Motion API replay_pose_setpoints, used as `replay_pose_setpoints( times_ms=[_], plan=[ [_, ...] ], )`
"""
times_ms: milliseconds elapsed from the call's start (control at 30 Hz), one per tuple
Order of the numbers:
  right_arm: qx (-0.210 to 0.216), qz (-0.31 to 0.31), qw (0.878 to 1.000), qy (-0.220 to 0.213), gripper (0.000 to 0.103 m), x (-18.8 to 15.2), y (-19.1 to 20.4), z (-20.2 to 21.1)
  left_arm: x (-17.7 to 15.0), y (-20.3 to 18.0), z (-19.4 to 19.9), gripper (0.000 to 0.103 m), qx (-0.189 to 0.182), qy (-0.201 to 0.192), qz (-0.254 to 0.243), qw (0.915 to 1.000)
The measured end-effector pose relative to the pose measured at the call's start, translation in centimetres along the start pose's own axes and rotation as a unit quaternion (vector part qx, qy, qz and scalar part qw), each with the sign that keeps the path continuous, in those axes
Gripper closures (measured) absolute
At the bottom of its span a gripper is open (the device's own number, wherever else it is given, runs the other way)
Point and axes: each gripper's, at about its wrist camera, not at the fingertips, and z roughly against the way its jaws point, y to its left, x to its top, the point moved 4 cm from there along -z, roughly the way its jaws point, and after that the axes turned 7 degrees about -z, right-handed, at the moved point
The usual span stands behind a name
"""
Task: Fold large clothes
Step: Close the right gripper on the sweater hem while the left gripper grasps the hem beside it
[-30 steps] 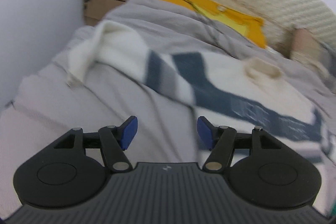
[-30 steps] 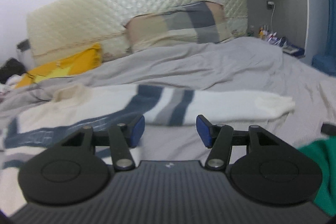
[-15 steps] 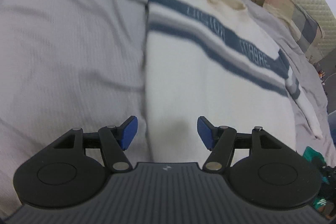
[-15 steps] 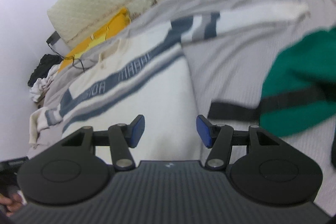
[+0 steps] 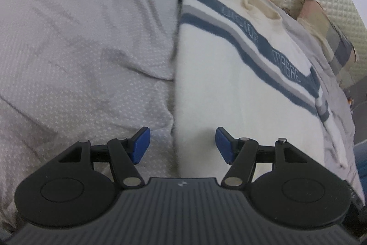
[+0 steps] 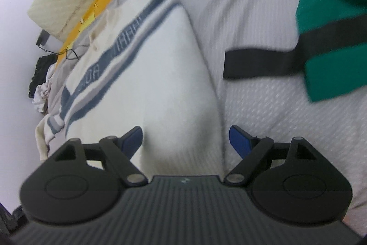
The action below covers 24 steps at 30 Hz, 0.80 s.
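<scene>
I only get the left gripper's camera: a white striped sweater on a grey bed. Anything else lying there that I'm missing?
Observer: Yes, a green garment lies on the grey bedcover beyond the sweater's far side edge.
Operator: Plain green?
Observer: No, a black band crosses it and sticks out toward the sweater.
Operator: Where's the other gripper?
Observer: The right gripper straddles that side edge near the hem, jaws opening, gripping nothing.
</scene>
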Motion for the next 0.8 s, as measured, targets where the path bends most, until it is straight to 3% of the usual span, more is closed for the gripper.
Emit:
replay_pose_setpoints(
  times_ms=[133,233,367,467,533,600,800],
  plan=[
    [0.041,-0.019,0.999,0.022,0.018,-0.3,0.5,-0.9,0.0,0.9,-0.3,0.035,-0.004,0.004,0.022,0.9997],
    [0.096,-0.026,0.994,0.036,0.025,-0.7,1.3,-0.6,0.1,1.2,-0.6,0.035,-0.008,0.008,0.032,0.9994],
    [0.104,-0.01,0.994,0.041,0.027,-1.4,2.1,-0.5,0.0,1.2,-0.8,0.034,-0.012,0.011,0.035,0.9993],
    [0.077,-0.012,0.995,0.058,0.045,-1.6,1.6,-1.5,-0.1,1.3,-1.0,0.034,-0.014,0.012,0.037,0.9991],
    [0.062,-0.004,0.996,0.057,0.07,-1.8,1.6,-1.7,-0.1,1.4,-1.1,0.034,-0.016,0.013,0.042,0.9989],
    [0.063,0.002,0.997,0.051,0.08,-1.6,1.9,-1.4,0.0,1.4,-1.2,0.034,-0.018,0.014,0.046,0.9987],
    [0.087,0.009,0.996,0.001,0.086,-0.3,2.2,1.0,-0.4,1.9,-1.2,0.033,-0.037,0.018,0.068,0.9968]
  ],
)
